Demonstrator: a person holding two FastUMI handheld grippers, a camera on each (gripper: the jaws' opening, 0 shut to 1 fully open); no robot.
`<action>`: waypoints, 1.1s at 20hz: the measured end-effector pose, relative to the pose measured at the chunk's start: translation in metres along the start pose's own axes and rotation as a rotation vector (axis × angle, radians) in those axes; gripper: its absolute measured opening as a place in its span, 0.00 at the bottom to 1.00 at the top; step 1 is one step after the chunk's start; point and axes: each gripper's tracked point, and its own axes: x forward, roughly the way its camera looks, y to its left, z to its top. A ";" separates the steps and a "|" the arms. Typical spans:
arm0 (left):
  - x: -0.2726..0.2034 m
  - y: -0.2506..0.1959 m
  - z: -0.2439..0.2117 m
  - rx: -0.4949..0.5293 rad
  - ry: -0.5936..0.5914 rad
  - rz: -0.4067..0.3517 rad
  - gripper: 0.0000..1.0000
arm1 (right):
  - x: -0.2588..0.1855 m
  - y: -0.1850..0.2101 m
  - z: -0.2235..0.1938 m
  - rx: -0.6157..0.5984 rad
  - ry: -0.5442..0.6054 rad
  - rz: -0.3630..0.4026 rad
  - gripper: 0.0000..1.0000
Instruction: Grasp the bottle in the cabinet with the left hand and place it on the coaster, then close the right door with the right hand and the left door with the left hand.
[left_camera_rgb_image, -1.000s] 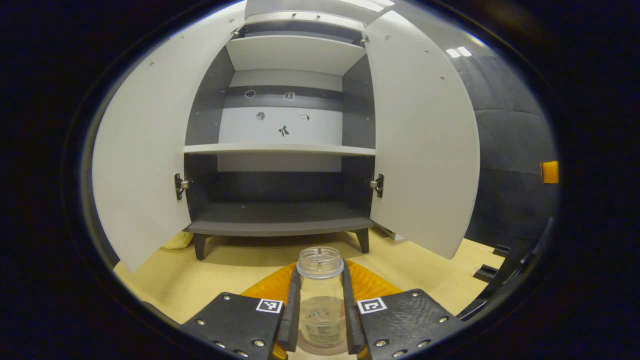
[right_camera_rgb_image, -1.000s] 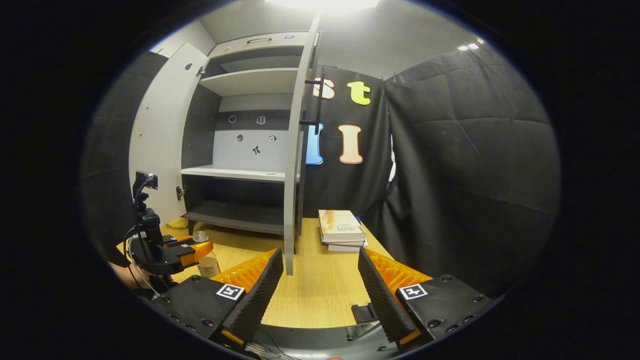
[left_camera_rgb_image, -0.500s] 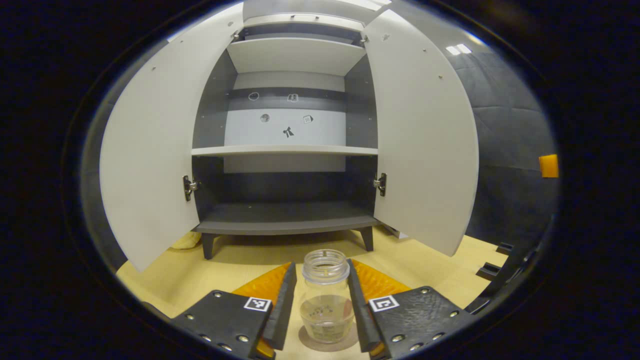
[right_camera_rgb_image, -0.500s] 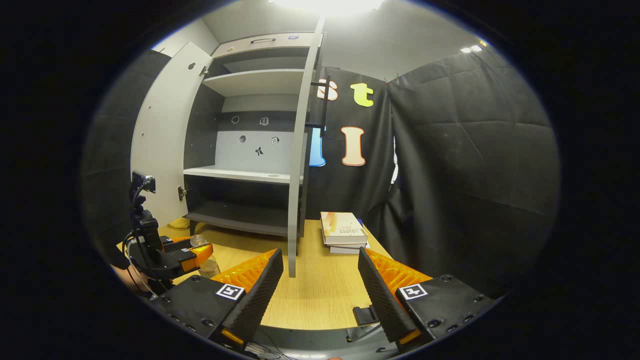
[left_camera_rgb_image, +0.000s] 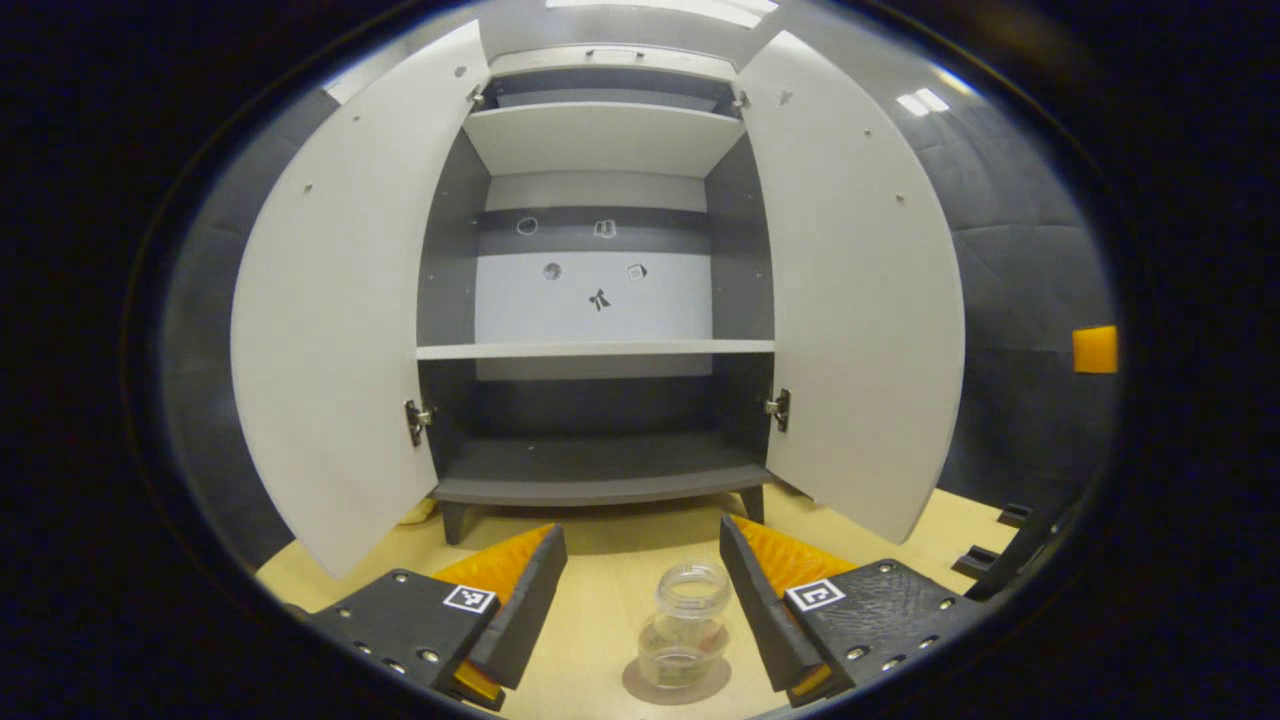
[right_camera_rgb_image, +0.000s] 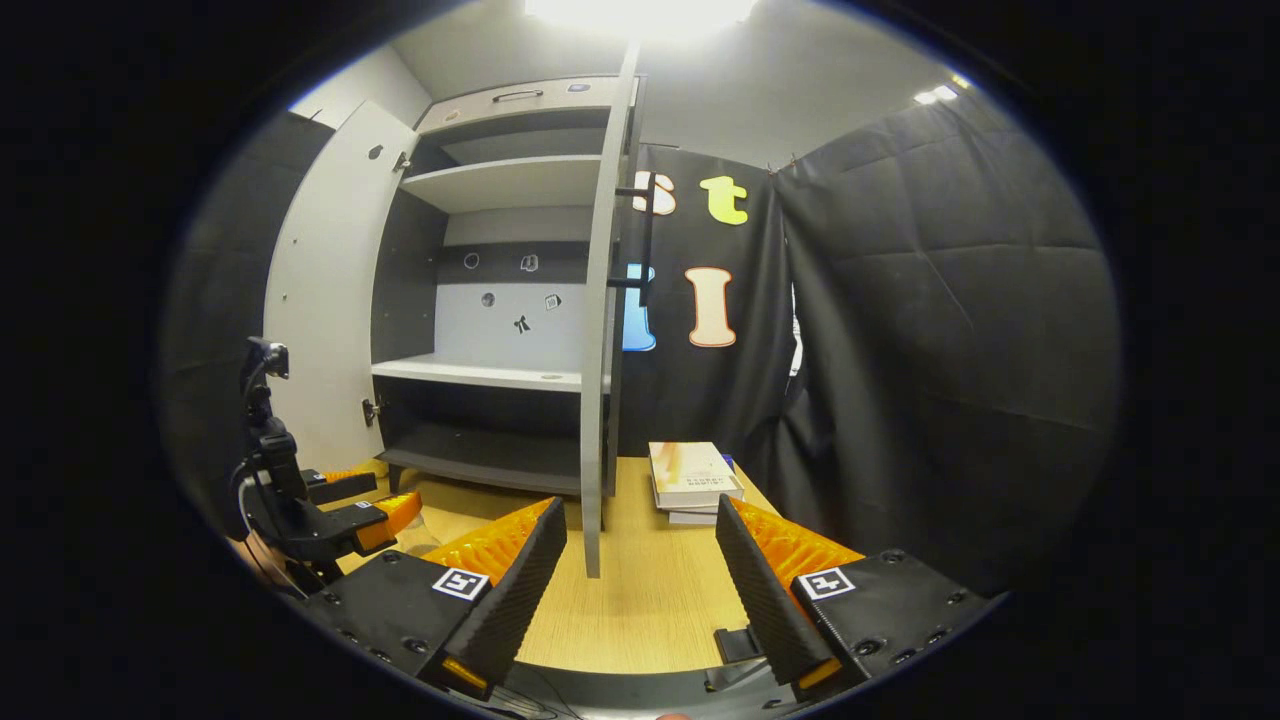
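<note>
The bottle stands upright on the round coaster on the worktop, in front of the cabinet. The left gripper is spread wide, its fingers on either side of the bottle and clear of it. Both cabinet doors, left door and right door, stand open. The right gripper is also wide open and holds nothing, with the right door's edge ahead and stacked books beyond.
</note>
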 end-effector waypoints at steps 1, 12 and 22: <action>-0.005 0.003 0.010 0.004 -0.007 0.011 0.90 | 0.003 -0.002 0.006 0.007 -0.010 0.005 0.96; -0.058 0.066 0.093 0.012 -0.039 0.132 0.90 | 0.055 -0.052 0.078 0.030 -0.093 -0.119 0.96; -0.096 0.150 0.127 0.036 -0.080 0.233 0.91 | 0.079 -0.072 0.159 0.028 -0.243 -0.320 0.96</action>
